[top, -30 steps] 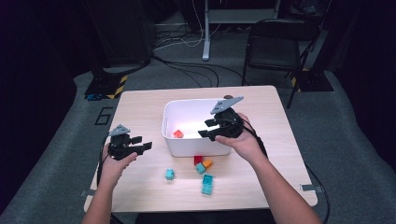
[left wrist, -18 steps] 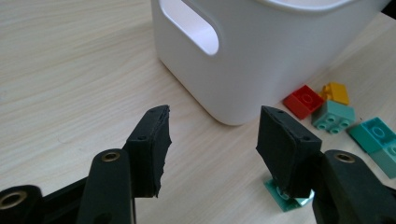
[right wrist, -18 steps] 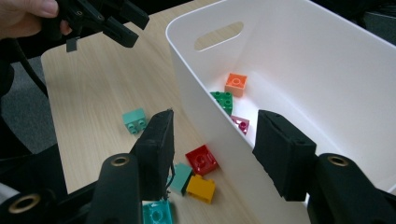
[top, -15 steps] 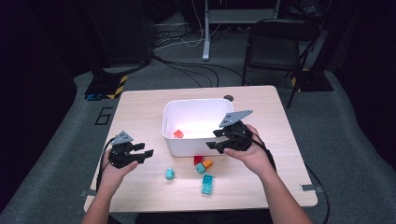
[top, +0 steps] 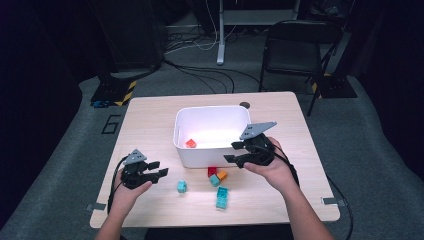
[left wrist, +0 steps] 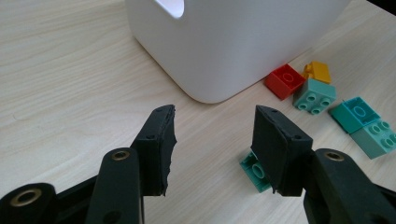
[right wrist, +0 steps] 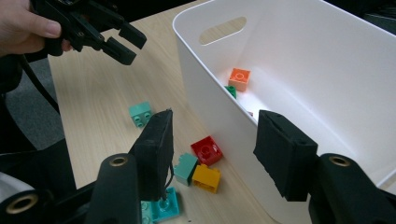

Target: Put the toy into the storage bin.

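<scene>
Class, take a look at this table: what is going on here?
A person with a gripper in each hand is sorting toy bricks into a white bin. An orange brick already lies inside it. The left gripper, its fingers just narrowing with nothing between them, points at a lone teal brick. The right gripper hangs empty by the bin's front corner, above a red brick, a yellow brick and more teal ones on the table.
</scene>
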Tool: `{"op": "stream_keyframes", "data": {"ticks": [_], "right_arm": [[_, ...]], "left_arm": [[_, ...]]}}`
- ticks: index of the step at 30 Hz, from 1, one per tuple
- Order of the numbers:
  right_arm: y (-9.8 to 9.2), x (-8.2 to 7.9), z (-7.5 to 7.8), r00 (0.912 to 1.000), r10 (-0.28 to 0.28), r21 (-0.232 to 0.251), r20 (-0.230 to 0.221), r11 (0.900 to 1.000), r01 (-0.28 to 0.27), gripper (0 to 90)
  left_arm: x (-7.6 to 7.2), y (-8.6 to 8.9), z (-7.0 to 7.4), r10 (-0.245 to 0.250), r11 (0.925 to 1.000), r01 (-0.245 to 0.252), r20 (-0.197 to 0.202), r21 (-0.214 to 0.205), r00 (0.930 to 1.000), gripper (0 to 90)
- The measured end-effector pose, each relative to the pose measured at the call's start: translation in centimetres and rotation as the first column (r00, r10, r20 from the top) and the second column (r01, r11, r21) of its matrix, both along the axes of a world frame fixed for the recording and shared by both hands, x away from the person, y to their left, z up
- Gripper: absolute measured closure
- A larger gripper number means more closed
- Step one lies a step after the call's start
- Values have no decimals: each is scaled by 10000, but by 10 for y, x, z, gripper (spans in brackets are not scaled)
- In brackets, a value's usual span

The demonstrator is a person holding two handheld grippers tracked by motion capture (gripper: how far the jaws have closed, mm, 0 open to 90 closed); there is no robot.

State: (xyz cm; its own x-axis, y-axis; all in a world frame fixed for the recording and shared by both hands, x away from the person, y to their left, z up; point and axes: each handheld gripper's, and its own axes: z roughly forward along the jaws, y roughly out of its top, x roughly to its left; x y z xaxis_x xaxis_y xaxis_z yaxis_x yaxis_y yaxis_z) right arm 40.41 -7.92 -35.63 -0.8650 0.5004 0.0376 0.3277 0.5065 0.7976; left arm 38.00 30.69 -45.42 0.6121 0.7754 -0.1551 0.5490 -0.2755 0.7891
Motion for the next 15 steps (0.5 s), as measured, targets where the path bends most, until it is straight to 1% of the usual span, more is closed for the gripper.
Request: {"op": "stream_keyframes", "data": {"ticks": [2, 4, 5, 8, 10, 11, 12, 14, 15], "right_arm": [[0, -1, 0, 9999, 106, 65, 43, 9999, -107, 457], [0, -2, 1, 10000, 49, 78, 47, 10000, -49, 457], [-1, -1, 1, 9999, 60, 65, 106, 10000, -61, 457], [-3, -2, 0, 10000, -62, 159, 50, 9999, 62, 457], [-4, -1, 0, 10000, -58, 183, 52, 9998, 57, 457], [-5, 0, -1, 9999, -59, 211, 82, 9998, 57, 457], [-5, -1, -1, 10000, -99, 269, -2, 9996, 99, 457], [-5, 0, -2, 10000, -86, 297, 5, 9995, 86, 457], [-5, 0, -2, 9999, -107, 281, 11, 9995, 106, 457]], "left_arm": [[-2, -2, -1, 121, 9999, -121, 19, -60, 9999, 493], [-5, -5, -3, 249, 9996, -250, -91, -160, 9996, 500], [-6, -6, -4, 260, 9996, -262, -149, -132, 9996, 502], [-8, -9, -7, 413, 9989, -416, -174, -208, 9990, 517], [-9, -13, -9, 424, 9990, -426, -150, -114, 9990, 534], [-9, -14, -11, 387, 9993, -386, -113, 25, 9992, 537], [-10, -16, -12, 352, 9994, -352, -112, 66, 9993, 539], [-11, -20, -16, 288, 9996, -289, -188, -56, 9994, 544], [-11, -21, -17, 223, 9997, -224, -198, -40, 9996, 544]]}}
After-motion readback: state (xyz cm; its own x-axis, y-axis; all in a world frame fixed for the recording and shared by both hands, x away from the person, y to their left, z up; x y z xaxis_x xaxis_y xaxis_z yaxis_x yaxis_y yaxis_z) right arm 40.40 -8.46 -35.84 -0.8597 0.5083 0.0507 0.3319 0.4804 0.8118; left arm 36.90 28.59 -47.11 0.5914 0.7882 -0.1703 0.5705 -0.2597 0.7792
